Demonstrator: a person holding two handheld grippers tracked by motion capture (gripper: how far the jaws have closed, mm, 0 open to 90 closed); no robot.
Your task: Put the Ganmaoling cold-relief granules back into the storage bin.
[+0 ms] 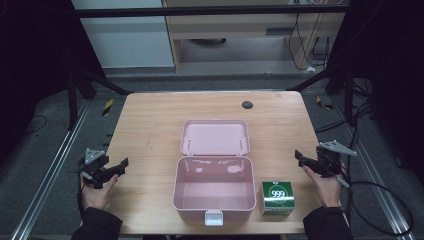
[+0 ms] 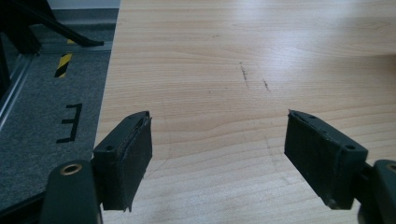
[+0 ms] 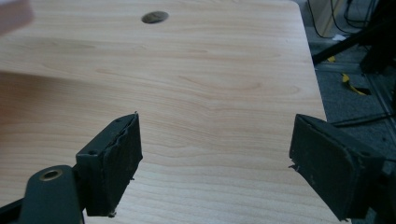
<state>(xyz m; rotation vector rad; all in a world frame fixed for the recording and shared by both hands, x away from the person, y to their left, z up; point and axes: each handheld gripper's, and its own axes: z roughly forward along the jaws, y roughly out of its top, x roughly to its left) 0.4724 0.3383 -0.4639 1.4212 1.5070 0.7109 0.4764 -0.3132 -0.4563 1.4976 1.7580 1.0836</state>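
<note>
Green carton [image 1: 277,198] sits on the table [image 1: 150,130] just right of the open pink box [image 1: 214,190] (nearest our right hand-held gripper [image 1: 300,158]); both hand-held grippers gape empty, left [image 1: 122,165] too, so we should straddle its sides squarely.

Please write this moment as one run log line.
left hand-held gripper: open, empty | right hand-held gripper: open, empty | pink box: lid open | green carton: right of box, untouched

The high view looks forward and down on the whole wooden table [image 1: 150,130] from the person's side. Each gripper view sits low and close over the tabletop, left at its left edge, right at its right; all three share that wood
</note>
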